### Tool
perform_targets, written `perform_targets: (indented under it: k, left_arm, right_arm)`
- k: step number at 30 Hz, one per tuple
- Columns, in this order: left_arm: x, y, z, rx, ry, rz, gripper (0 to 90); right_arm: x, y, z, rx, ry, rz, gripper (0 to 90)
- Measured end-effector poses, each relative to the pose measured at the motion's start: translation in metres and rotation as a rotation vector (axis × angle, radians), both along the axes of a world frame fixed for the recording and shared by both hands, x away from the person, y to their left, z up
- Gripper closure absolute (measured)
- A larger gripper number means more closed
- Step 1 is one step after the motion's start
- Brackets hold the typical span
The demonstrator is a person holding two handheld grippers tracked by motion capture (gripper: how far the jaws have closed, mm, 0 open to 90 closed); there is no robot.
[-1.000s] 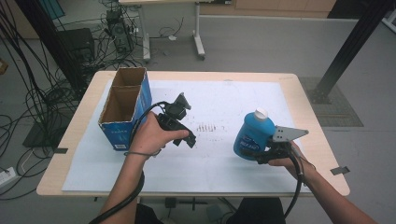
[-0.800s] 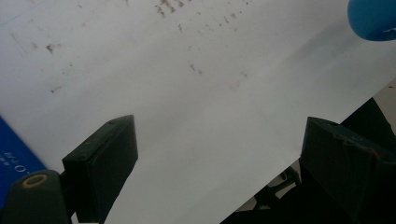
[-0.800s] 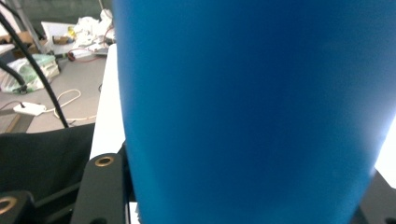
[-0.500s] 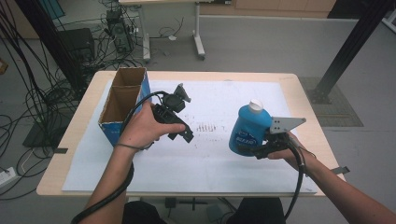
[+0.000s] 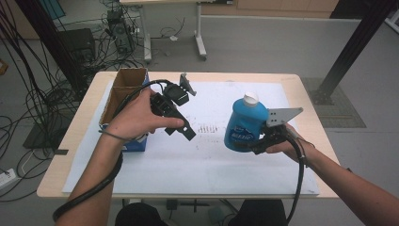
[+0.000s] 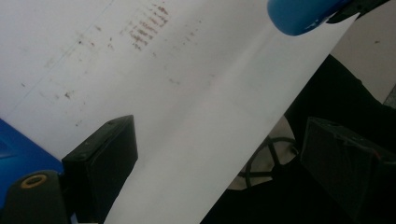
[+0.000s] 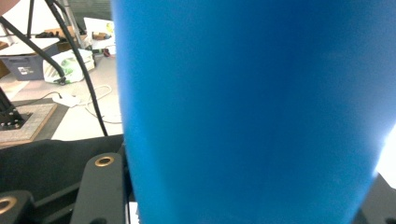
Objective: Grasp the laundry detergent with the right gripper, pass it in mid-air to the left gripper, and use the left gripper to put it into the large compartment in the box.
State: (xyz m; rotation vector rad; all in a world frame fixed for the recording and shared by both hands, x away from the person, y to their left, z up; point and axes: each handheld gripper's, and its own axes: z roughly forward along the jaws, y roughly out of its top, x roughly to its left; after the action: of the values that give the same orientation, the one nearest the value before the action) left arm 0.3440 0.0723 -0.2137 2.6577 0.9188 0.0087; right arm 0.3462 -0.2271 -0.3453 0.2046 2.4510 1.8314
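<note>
Grey floor (image 5: 263, 42), cables (image 5: 28, 94), desk legs (image 5: 200, 33) behind table.

We see even, soft room light from above and faint shadows on the white paper (image 5: 188, 165). Up close the blue bottle (image 7: 247, 112) is a blur, and glare whitens its right edge. The other close view is soft and slightly hazy.

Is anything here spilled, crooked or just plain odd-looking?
Nothing is spilled. The blue bottle, white cap on, is clamped in the right claw and seems lifted and slightly tilted. The white paper sheet carries small brownish smudges near its middle. The open cardboard box stands at the table's left.
</note>
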Motion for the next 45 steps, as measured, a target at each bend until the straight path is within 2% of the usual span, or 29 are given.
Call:
perform_targets:
  k: [7, 14, 18, 21, 22, 25, 32, 35, 45]
  left_arm:
    - [-0.001, -0.001, 0.014, 0.004, -0.015, -0.055, 11.3]
    - [-0.005, -0.004, 0.032, 0.016, -0.033, -0.149, 11.3]
    - [-0.006, -0.006, 0.040, 0.010, -0.040, -0.183, 11.3]
    - [-0.008, -0.007, 0.049, -0.001, -0.055, -0.235, 11.3]
    - [-0.008, -0.007, 0.049, -0.001, -0.055, -0.235, 11.3]
    - [-0.009, -0.010, 0.055, -0.021, -0.056, -0.283, 11.3]
    - [-0.009, -0.016, 0.057, -0.022, -0.054, -0.320, 11.3]
    - [-0.009, -0.018, 0.060, -0.036, -0.049, -0.361, 11.5]
    - [-0.012, -0.031, 0.068, -0.025, -0.048, -0.426, 11.6]
  right_arm:
    - [0.001, 0.009, 0.007, 0.002, 0.002, 0.034, 40.6]
    - [0.002, 0.017, 0.014, 0.000, -0.006, 0.061, 40.6]
    - [0.002, 0.020, 0.017, -0.001, 0.001, 0.080, 40.6]
    - [0.002, 0.022, 0.020, -0.007, -0.007, 0.092, 40.6]
    - [0.002, 0.022, 0.020, -0.007, -0.007, 0.092, 40.6]
    - [0.001, 0.025, 0.024, -0.011, -0.016, 0.108, 40.6]
    - [-0.004, 0.032, 0.030, -0.020, -0.029, 0.139, 40.6]
    - [-0.006, 0.034, 0.032, -0.020, -0.029, 0.152, 40.6]
    - [-0.011, 0.043, 0.037, -0.025, -0.032, 0.182, 40.6]
